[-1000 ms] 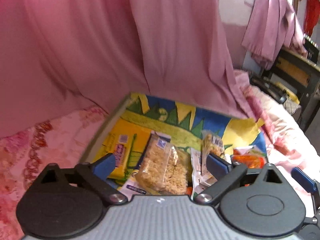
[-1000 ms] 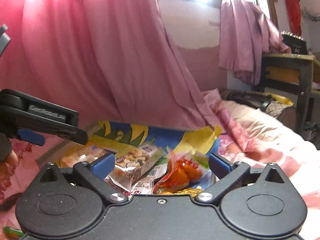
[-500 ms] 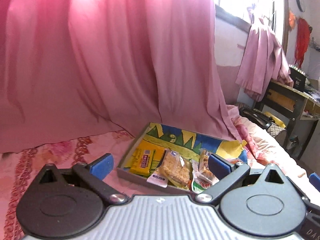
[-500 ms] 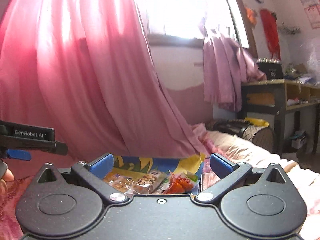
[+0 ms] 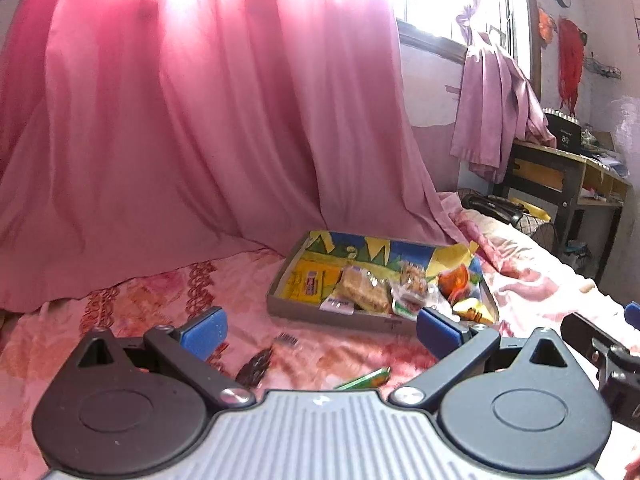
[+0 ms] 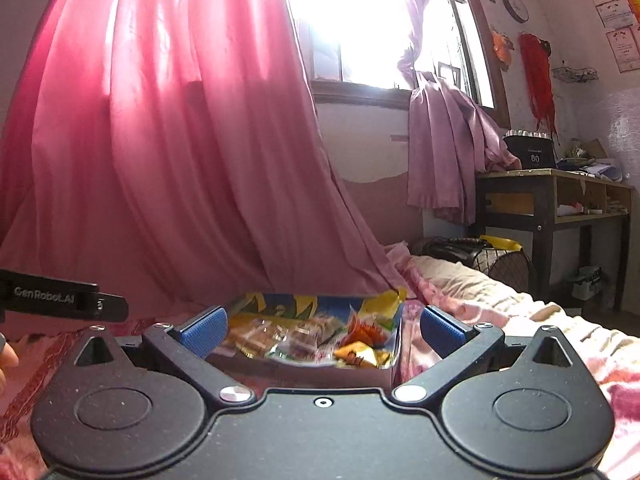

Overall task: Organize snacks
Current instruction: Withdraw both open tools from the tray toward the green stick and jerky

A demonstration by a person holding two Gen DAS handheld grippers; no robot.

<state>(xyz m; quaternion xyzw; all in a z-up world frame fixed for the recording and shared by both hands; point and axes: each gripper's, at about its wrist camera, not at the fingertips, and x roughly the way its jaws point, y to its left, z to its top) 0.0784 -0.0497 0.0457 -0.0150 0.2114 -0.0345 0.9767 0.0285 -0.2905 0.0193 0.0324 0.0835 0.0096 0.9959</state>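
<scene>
On the pink bedspread, snack tray (image 5: 340, 318) sits full; both the left gripper (image 5: 320, 326) and right gripper (image 6: 322, 330) have pulled back from it, jaws wide, empty. Sorting looks near done.

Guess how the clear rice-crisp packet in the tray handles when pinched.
The packet looks like thin clear film, so probably slippery and crinkly. Its blocky, puffed contents suggest light, fairly stiff, and crushable. It leans on neighbouring snacks in the tray, so lifting may shift them.
</scene>
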